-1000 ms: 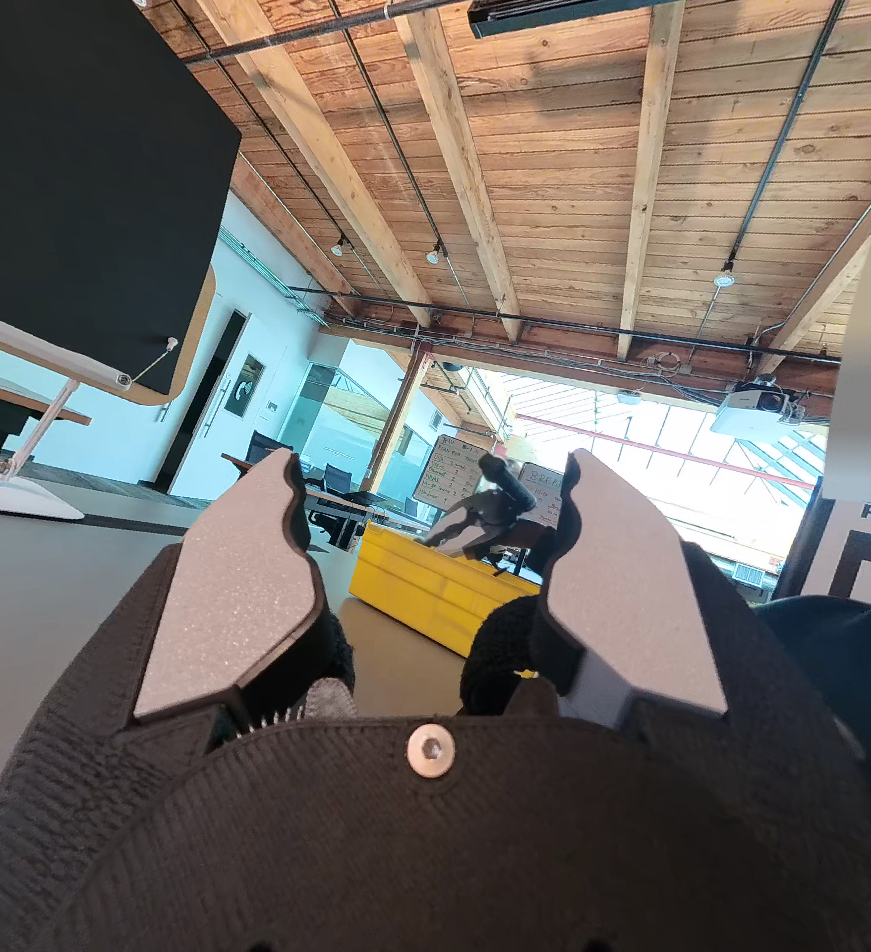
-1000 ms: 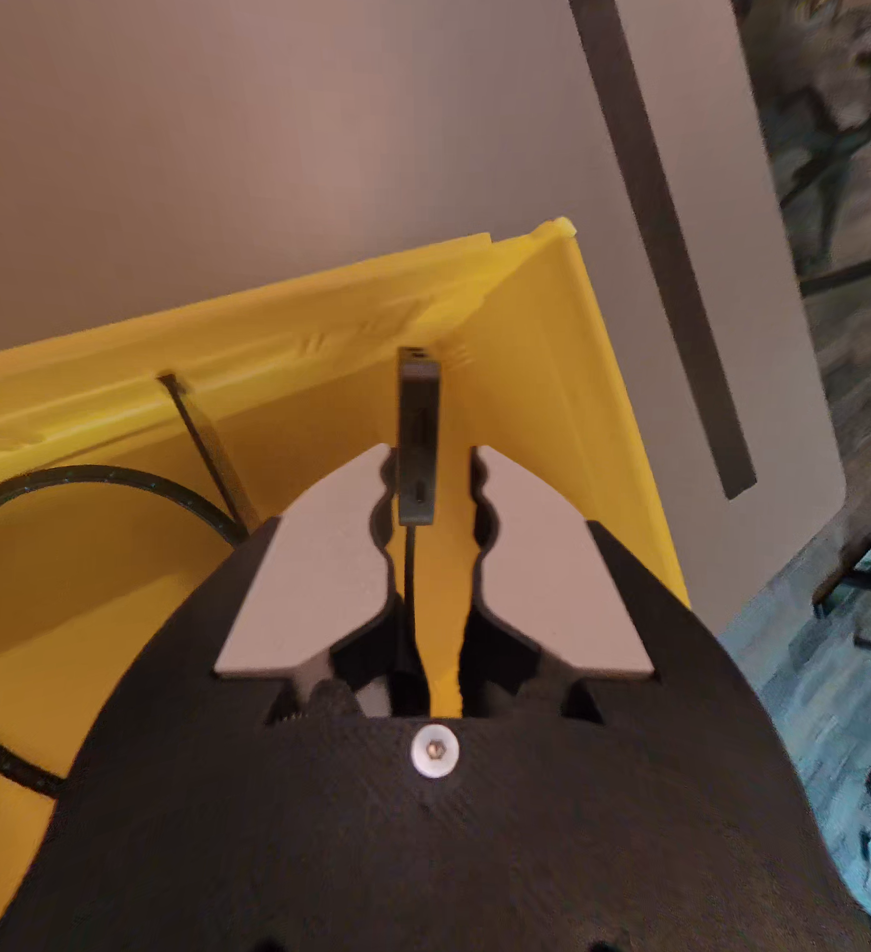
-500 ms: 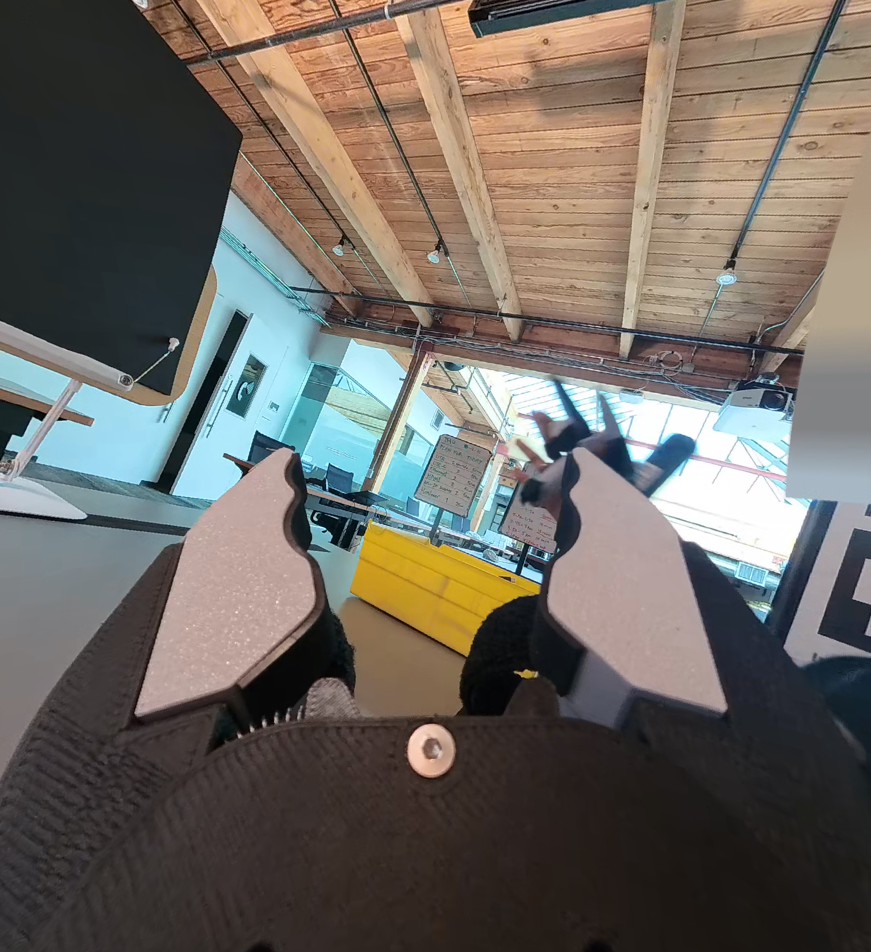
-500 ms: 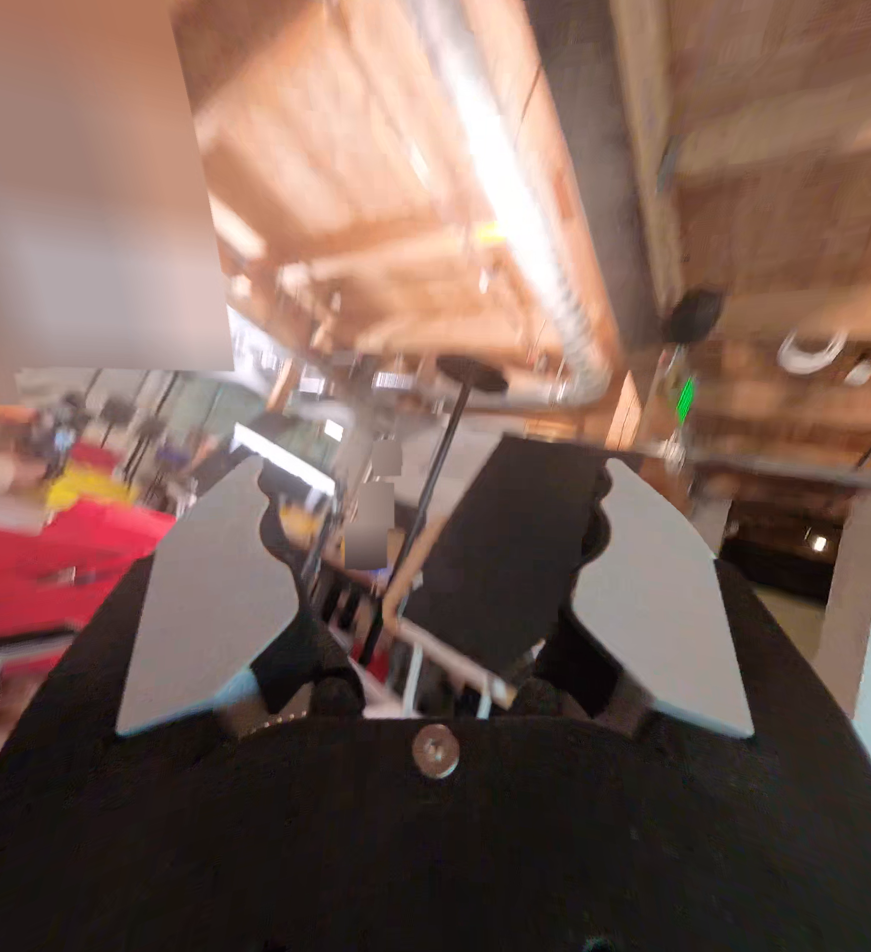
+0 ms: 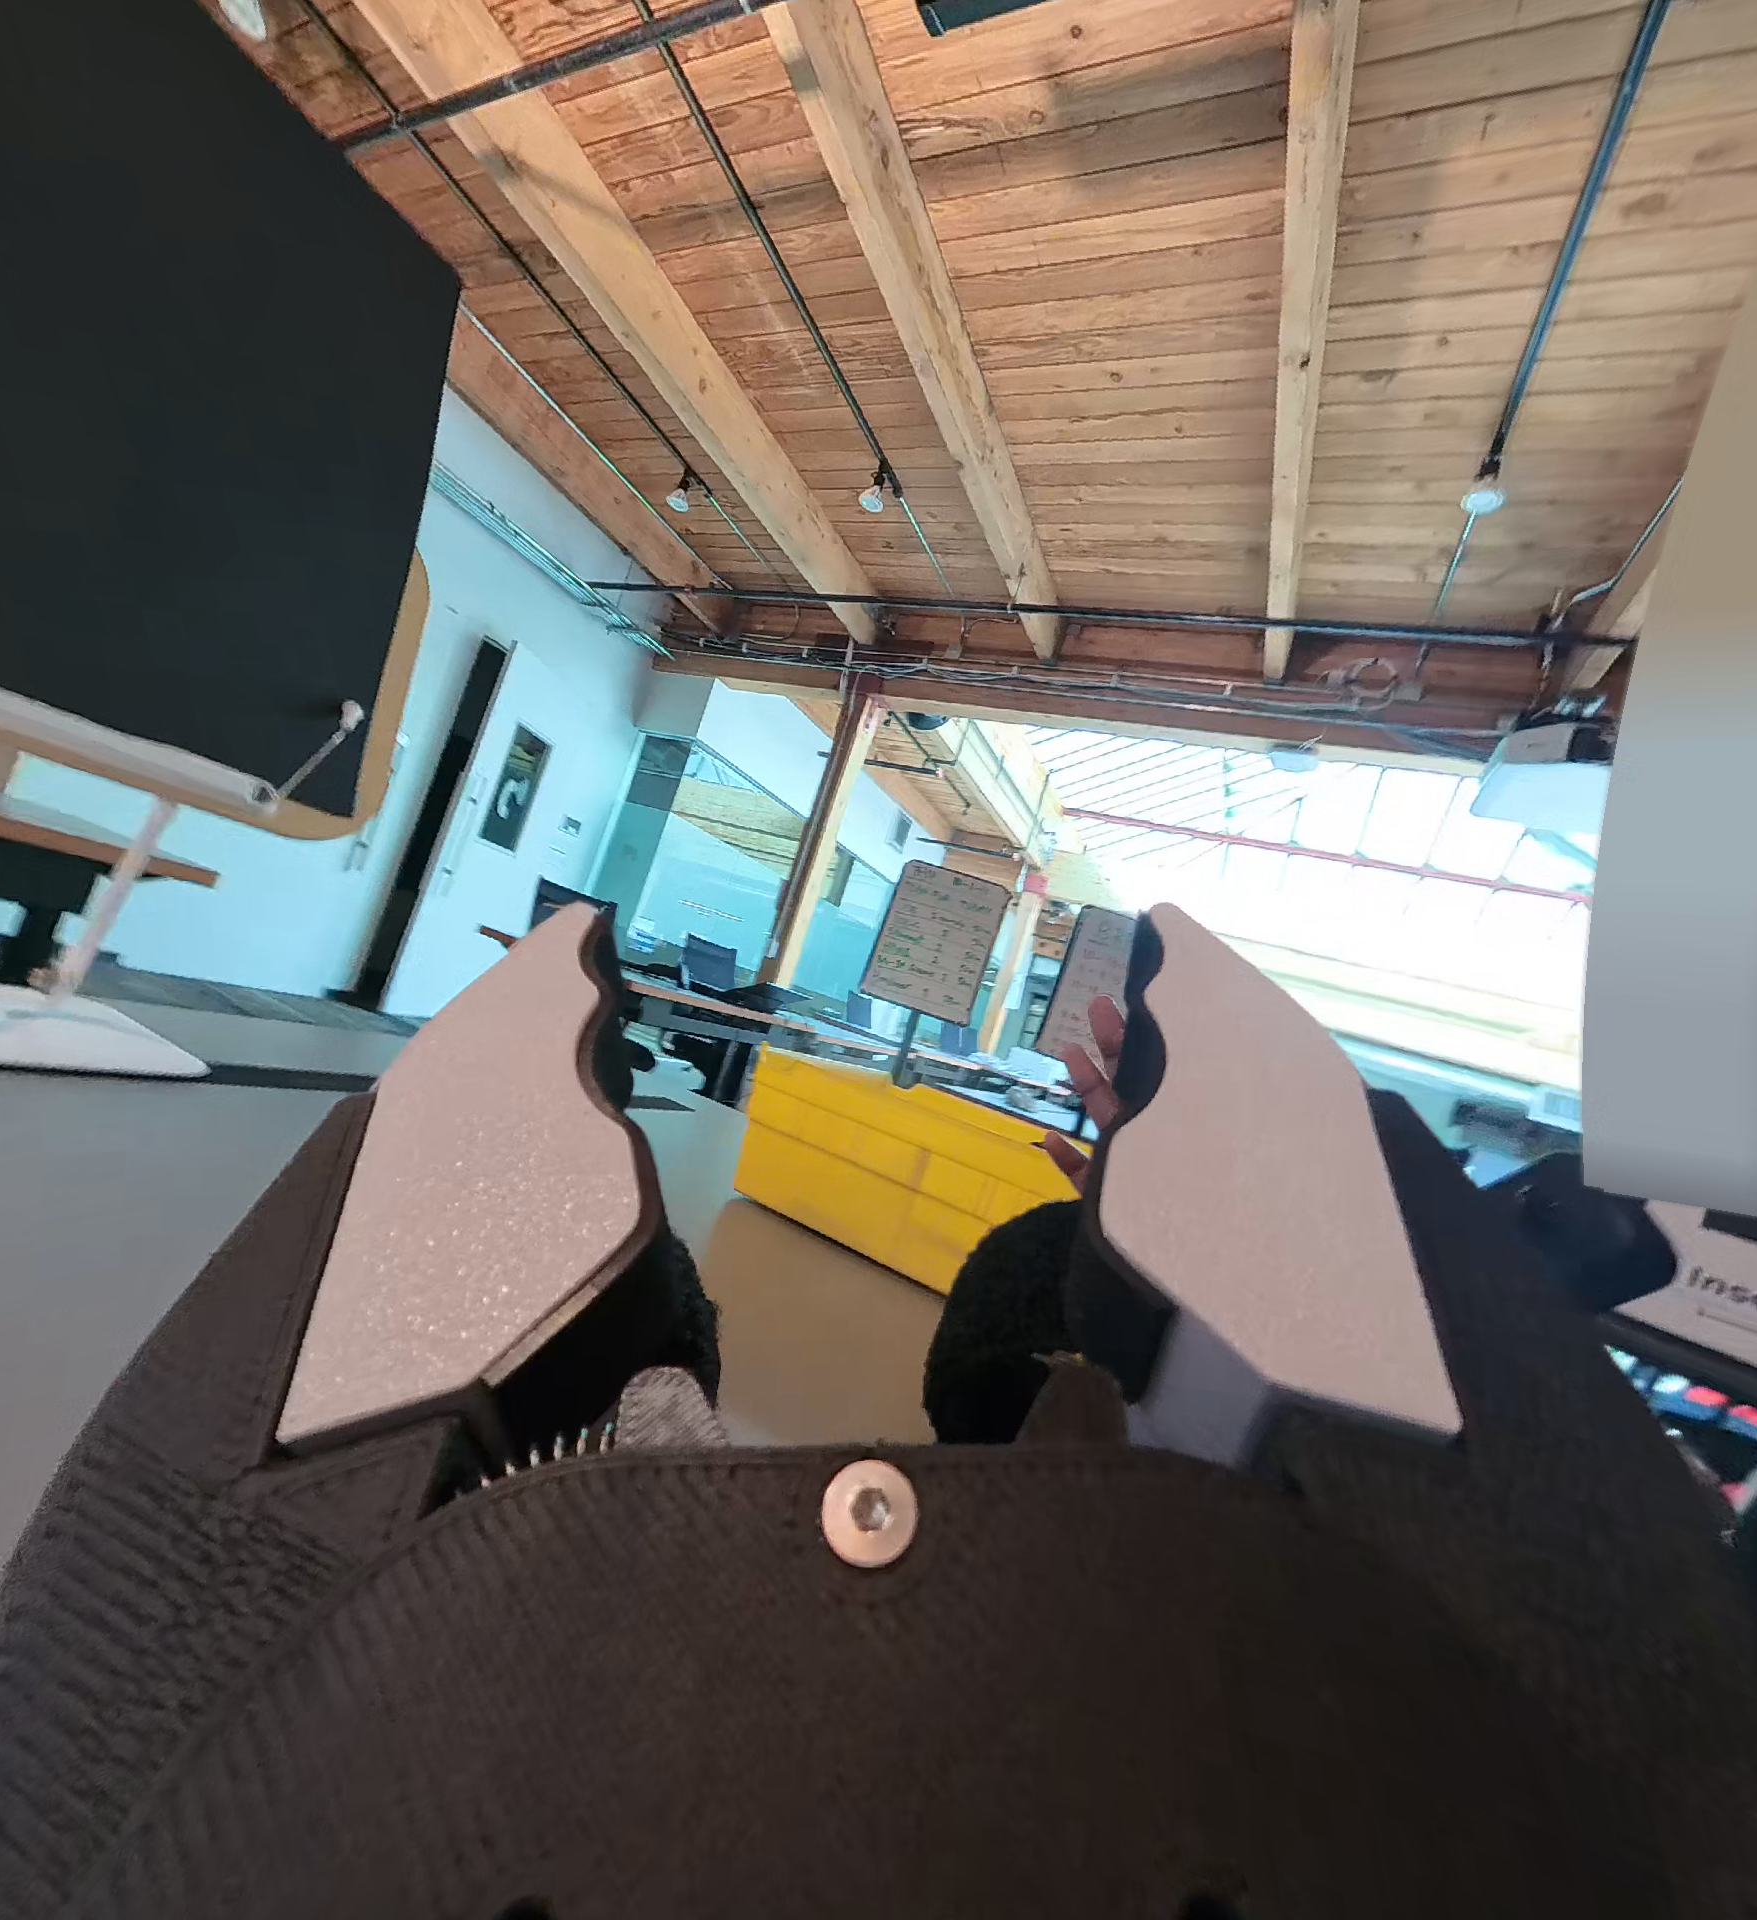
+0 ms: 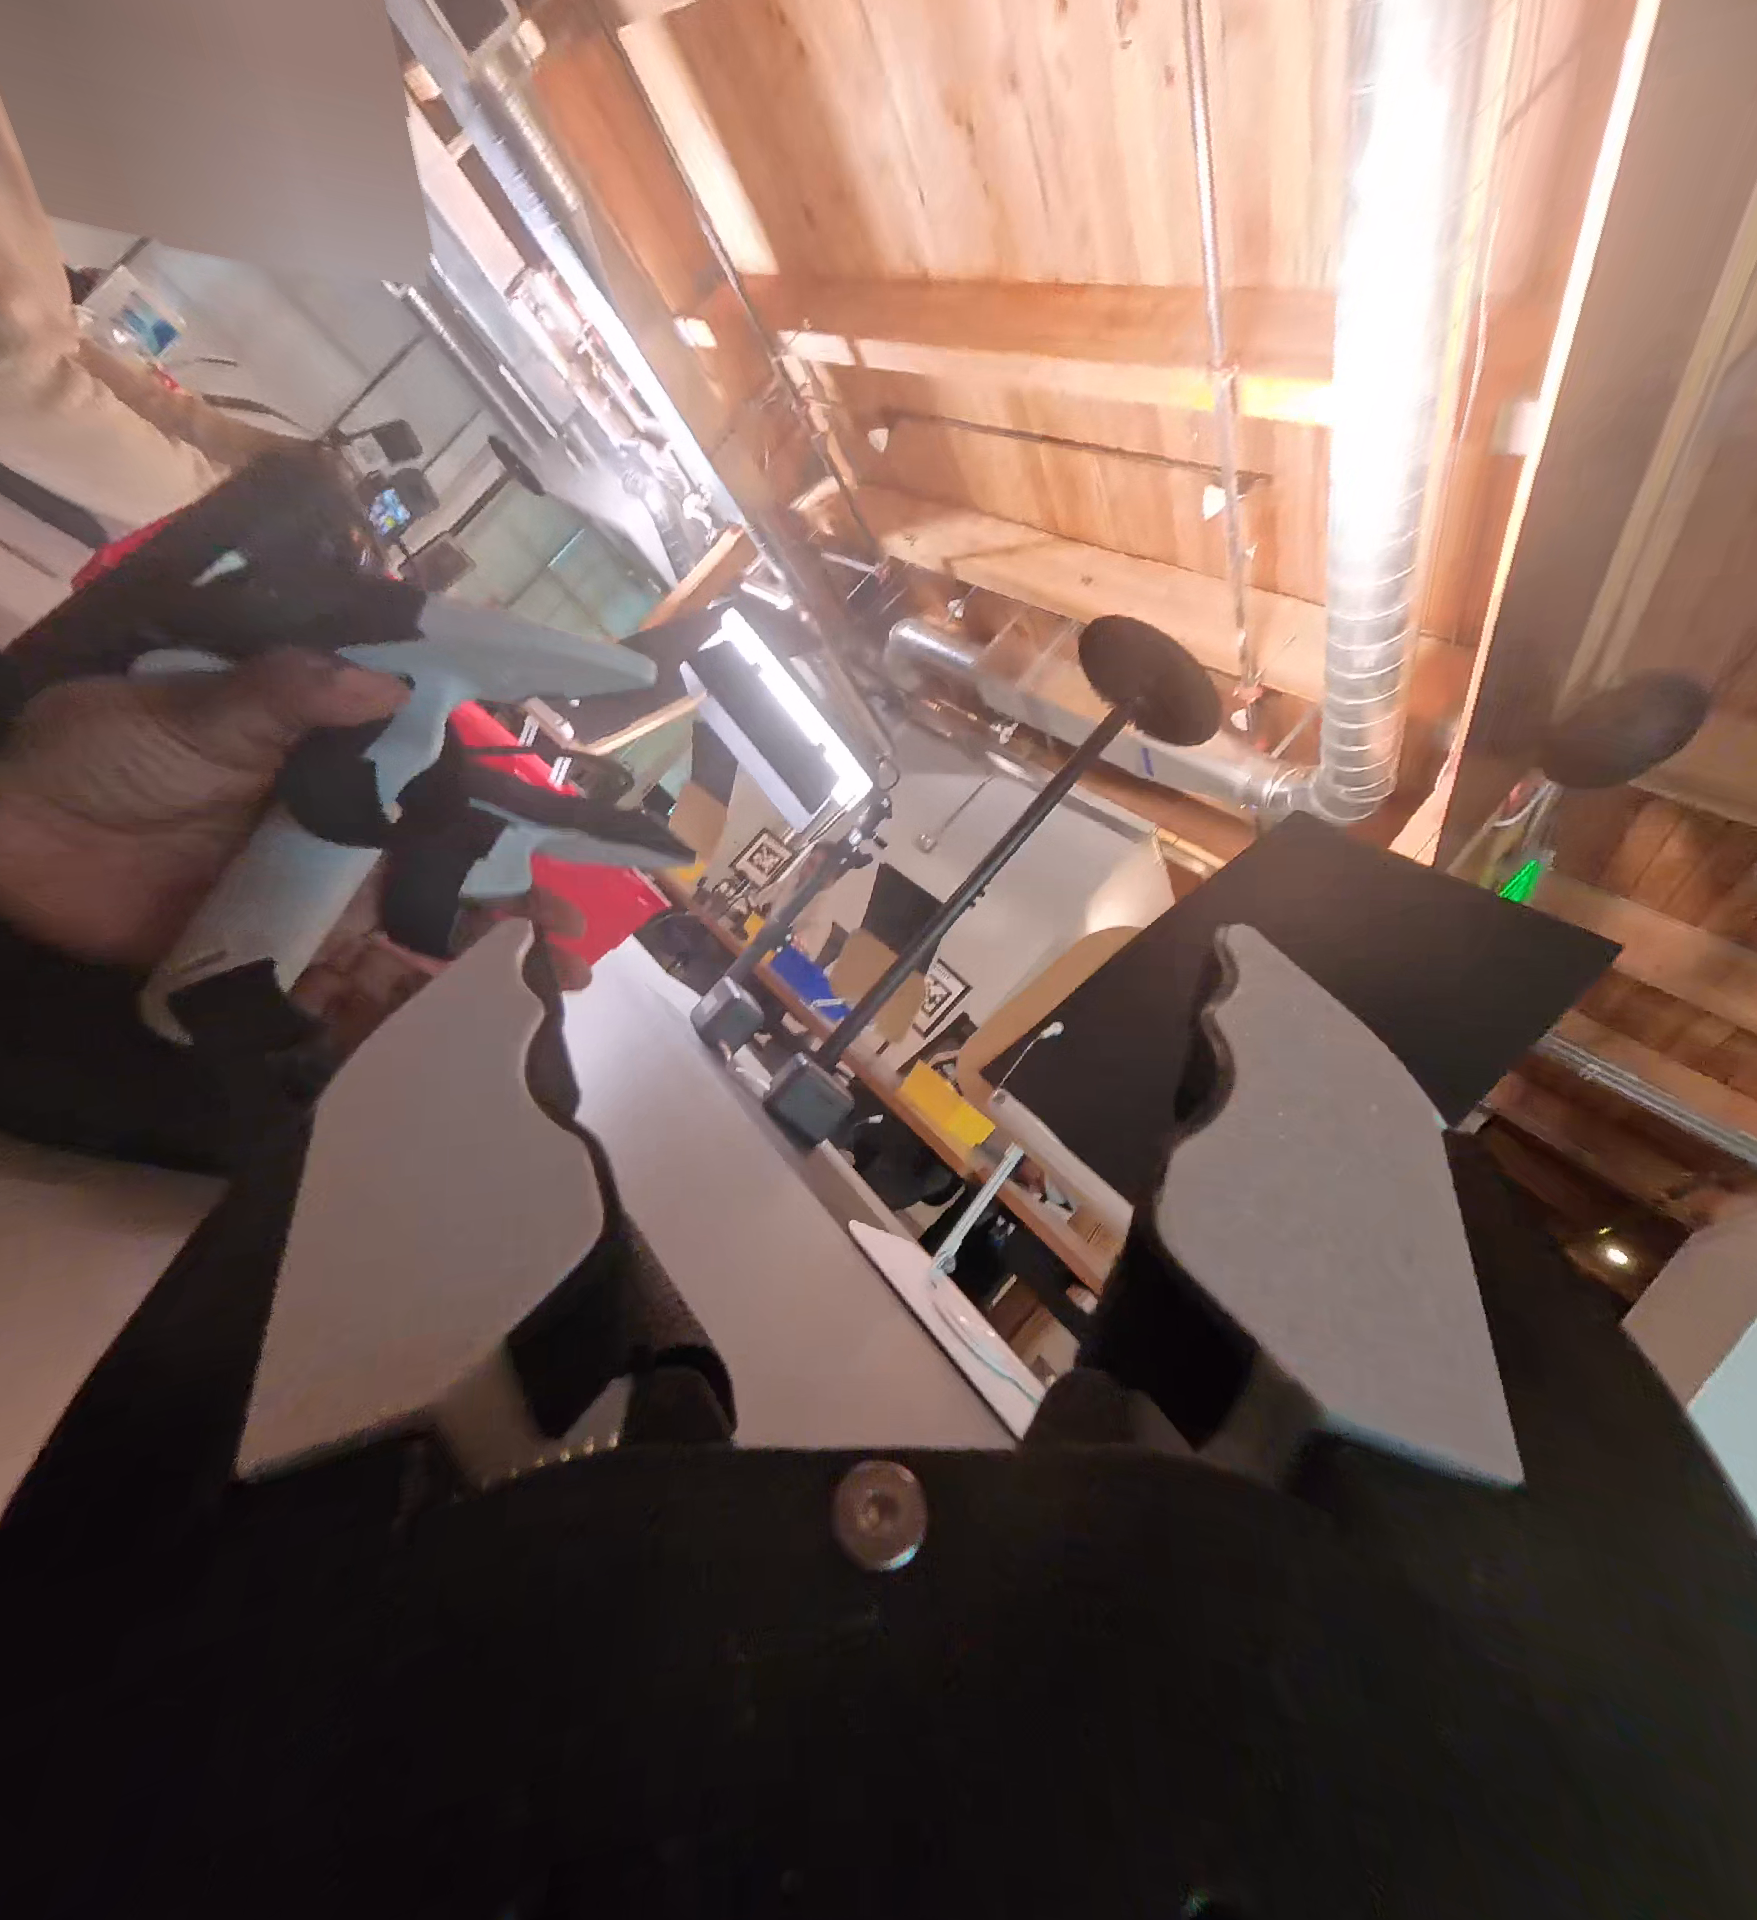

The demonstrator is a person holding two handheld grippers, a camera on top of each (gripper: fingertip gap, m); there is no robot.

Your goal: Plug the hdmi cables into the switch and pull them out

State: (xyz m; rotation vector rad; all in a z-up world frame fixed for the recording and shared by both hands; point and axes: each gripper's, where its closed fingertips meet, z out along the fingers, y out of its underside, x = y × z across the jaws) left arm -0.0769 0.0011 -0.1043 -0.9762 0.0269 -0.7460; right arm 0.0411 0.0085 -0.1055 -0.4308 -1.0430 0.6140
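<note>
The left hand-held gripper [image 5: 874, 1023] rests low over the grey bench [image 5: 74, 1195], fingers spread and empty, aimed at the yellow bin [image 5: 884, 1164]. The right hand-held gripper [image 6: 879, 1023] tilts toward the ceiling, likewise spread and empty; no cable or switch shows

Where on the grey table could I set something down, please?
The grey tabletop is bare between the open left gripper, the white stand base and the yellow plastic bin. It looks crowded at the right edge, by the printed white card.
</note>
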